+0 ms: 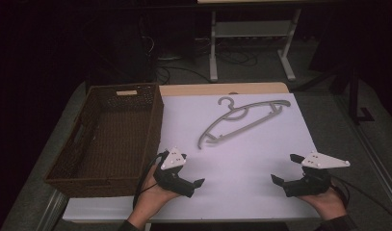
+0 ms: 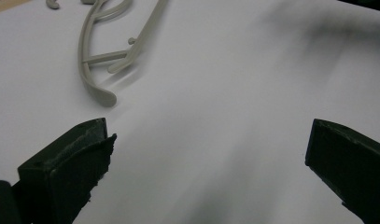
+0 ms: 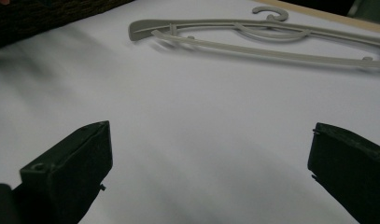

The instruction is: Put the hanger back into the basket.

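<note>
Left tool (image 1: pixel 191 169) spread, right tool (image 1: pixel 283 168) spread, wicker basket (image 1: pixel 87 168) empty, hanger (image 1: pixel 241 120) on table (image 1: pixel 241 192).

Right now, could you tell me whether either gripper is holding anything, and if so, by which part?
Nothing is held. The left gripper and right gripper are both open over the white sheet; the grey hanger lies untouched beyond them.

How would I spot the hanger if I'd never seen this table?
Find the white sheet covering the table, right of the brown wicker basket. Toward its far side lies a pale grey plastic hanger, flat and slanted, hook pointing away; it is the one loose thing there, beyond both open grippers.
</note>
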`<action>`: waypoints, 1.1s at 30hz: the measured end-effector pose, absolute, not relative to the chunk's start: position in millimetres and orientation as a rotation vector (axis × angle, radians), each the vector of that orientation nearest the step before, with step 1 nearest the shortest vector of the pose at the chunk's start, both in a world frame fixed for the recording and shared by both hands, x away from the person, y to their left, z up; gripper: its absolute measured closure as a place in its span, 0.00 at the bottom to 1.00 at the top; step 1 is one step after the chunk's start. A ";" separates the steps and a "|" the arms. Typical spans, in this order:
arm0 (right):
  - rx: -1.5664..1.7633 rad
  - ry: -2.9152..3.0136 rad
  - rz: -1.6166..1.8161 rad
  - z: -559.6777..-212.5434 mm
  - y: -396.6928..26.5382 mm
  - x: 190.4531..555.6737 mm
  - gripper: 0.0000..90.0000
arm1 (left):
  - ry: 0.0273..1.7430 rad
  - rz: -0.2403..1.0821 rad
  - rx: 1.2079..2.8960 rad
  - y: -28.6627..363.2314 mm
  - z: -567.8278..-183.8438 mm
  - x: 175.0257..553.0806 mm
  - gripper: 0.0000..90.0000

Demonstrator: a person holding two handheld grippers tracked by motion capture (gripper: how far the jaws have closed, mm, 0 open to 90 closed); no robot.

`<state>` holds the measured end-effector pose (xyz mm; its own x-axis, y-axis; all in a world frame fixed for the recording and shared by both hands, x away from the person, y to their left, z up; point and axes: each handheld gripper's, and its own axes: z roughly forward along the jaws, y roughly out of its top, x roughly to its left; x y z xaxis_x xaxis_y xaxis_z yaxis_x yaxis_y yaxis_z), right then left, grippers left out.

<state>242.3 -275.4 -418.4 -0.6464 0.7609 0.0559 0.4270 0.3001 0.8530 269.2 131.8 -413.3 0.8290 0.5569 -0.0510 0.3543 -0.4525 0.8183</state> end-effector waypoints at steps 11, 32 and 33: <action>1.069 2.253 1.252 -422.1 -274.1 246.4 0.00 | 0.694 0.251 2.135 121.3 -412.0 281.8 0.00; 1.058 2.252 1.230 -419.8 -273.8 245.0 0.00 | 0.708 0.239 2.188 101.0 -402.6 307.8 0.00; 1.055 2.253 1.228 -420.0 -273.7 244.9 0.00 | 0.710 0.238 2.187 100.4 -401.5 309.6 0.00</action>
<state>244.9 -273.7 -420.0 -0.6538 0.7559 0.0345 0.4385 0.3414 0.8314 309.6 100.4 -401.5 0.8241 0.5630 -0.0634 0.4109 -0.5170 0.7509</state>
